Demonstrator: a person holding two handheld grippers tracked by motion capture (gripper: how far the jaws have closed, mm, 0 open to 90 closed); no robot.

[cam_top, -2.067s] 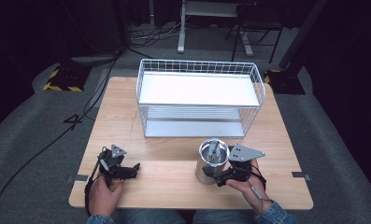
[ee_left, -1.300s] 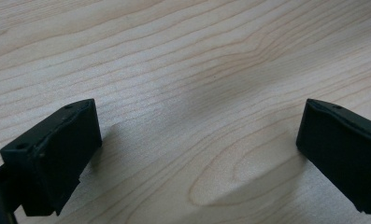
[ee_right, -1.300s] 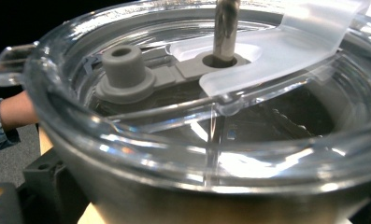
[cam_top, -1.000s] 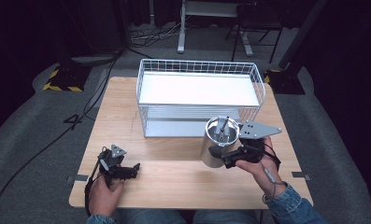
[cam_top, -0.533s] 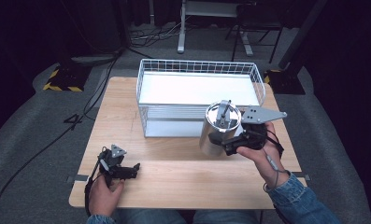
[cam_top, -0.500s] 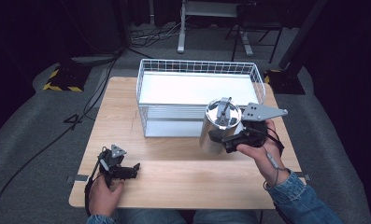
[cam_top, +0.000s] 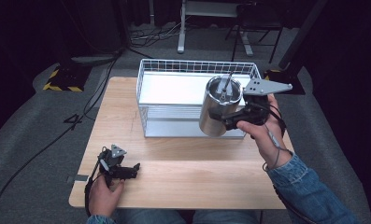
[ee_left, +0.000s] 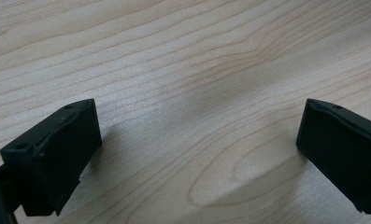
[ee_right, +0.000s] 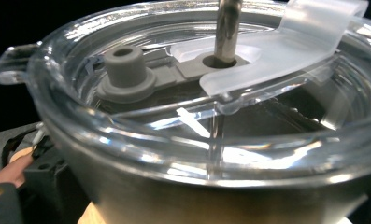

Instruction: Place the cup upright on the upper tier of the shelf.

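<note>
A steel tumbler [cam_top: 219,108] with a clear lid [ee_right: 211,121] and metal straw [ee_right: 226,29] is held aloft, clamped by the right hand-held gripper [cam_top: 227,116], at the wire basket's [cam_top: 174,70] four o'clock. At seven o'clock on the desk [cam_top: 183,172], the left hand-held gripper [cam_top: 132,169] rests with jaws spread, empty.

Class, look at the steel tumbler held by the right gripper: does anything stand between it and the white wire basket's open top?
Nothing visible does. The right gripper holds the steel tumbler with a clear lid tilted, in front of the white wire basket, whose open top is unobstructed.
</note>
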